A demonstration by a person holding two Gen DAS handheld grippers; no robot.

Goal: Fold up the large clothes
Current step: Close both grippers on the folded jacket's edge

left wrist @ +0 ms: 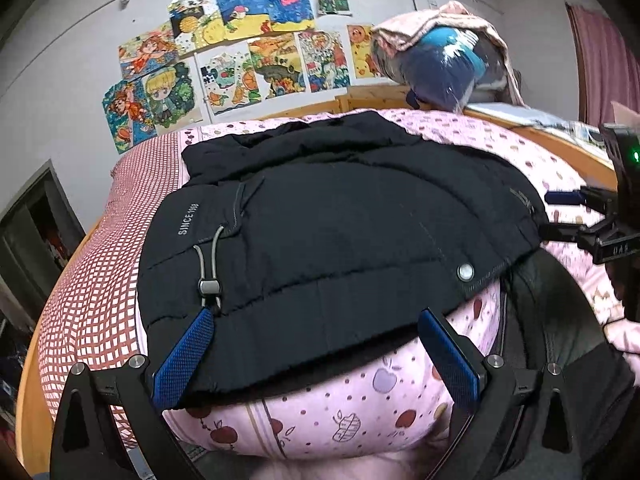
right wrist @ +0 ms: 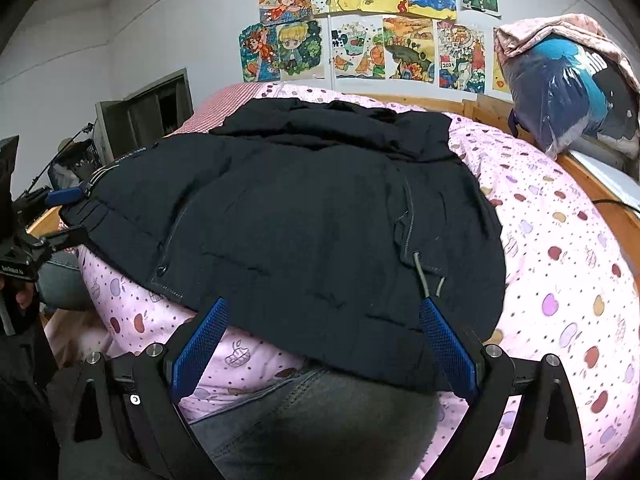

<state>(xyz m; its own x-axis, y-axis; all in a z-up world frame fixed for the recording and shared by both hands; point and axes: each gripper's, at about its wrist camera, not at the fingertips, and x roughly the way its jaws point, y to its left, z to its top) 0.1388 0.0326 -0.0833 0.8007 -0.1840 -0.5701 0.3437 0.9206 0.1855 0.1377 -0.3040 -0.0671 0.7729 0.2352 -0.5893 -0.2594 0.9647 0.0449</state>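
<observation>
1. Beyond the fingers of both grippers a pink quilt [left wrist: 400, 412] printed with apples covers the bed; a red checked sheet [left wrist: 92, 288] shows past the left gripper's left finger.
2. Drawings [left wrist: 240, 56] are stuck on the wall far ahead of the fingers, and a wooden rail [left wrist: 372, 98] runs under them.
3. A clear bag [right wrist: 560, 92] sits at the far right on the rail, holding blue and dark stuff; a pink cloth [right wrist: 560, 32] is draped over its top.
4. In the right wrist view, a leg in jeans [right wrist: 320, 420] fills the space between and below the fingers, pressed against the quilt edge.
5. The jacket [left wrist: 340, 232], black and padded, lies spread flat on the quilt, its near hem at the fingertips of both grippers.
6. Left gripper [left wrist: 316, 332]: the fingers are spread wide, holding nothing. The left pad overlaps the hem just below a cord toggle [left wrist: 208, 286]; the right pad sits at the hem edge, below a snap [left wrist: 465, 271].
7. Right gripper [right wrist: 324, 316]: also spread wide and empty. The hem runs across between both blue pads, and a grey cord [right wrist: 420, 276] hangs just above the right one.
8. Each gripper shows in the other's view, at the jacket's side edge.
</observation>
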